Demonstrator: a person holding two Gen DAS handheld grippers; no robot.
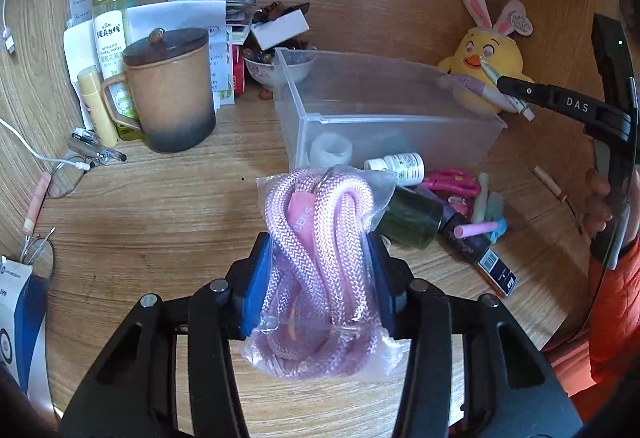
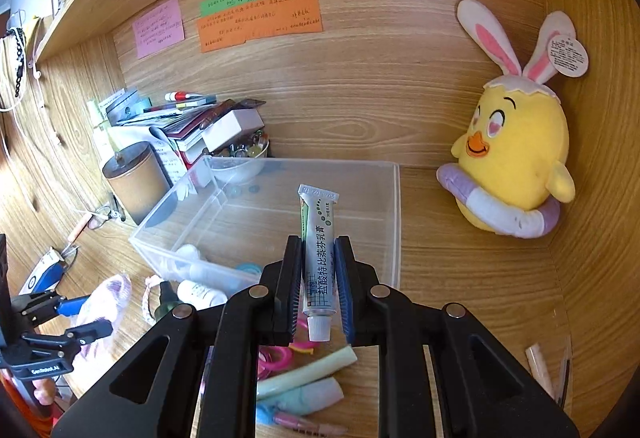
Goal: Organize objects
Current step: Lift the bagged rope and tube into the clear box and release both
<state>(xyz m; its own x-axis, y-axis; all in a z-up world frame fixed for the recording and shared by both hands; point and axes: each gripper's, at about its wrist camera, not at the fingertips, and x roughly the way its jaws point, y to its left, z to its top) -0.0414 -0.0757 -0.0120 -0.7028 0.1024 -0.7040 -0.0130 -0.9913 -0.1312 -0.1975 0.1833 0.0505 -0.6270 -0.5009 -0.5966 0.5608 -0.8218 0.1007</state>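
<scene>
My left gripper (image 1: 320,238) is shut on a clear bag of pink braided rope (image 1: 316,238), held above the wooden desk just in front of the clear plastic bin (image 1: 384,118). My right gripper (image 2: 318,242) is shut on a white ointment tube (image 2: 319,258), cap toward the camera, held over the near edge of the bin (image 2: 392,222). In the left wrist view the right gripper (image 1: 516,90) shows at the right with the tube (image 1: 508,94) over the bin's far right corner. The left gripper (image 2: 86,314) and the rope bag (image 2: 106,302) show at lower left.
A brown lidded mug (image 1: 172,90), spray bottle (image 1: 110,22) and a paper and box pile (image 1: 240,22) stand left of the bin. A yellow chick plush (image 2: 516,166) sits at the right. Small bottles (image 1: 400,166), pink scissors (image 1: 452,182) and pens (image 1: 480,228) lie before the bin.
</scene>
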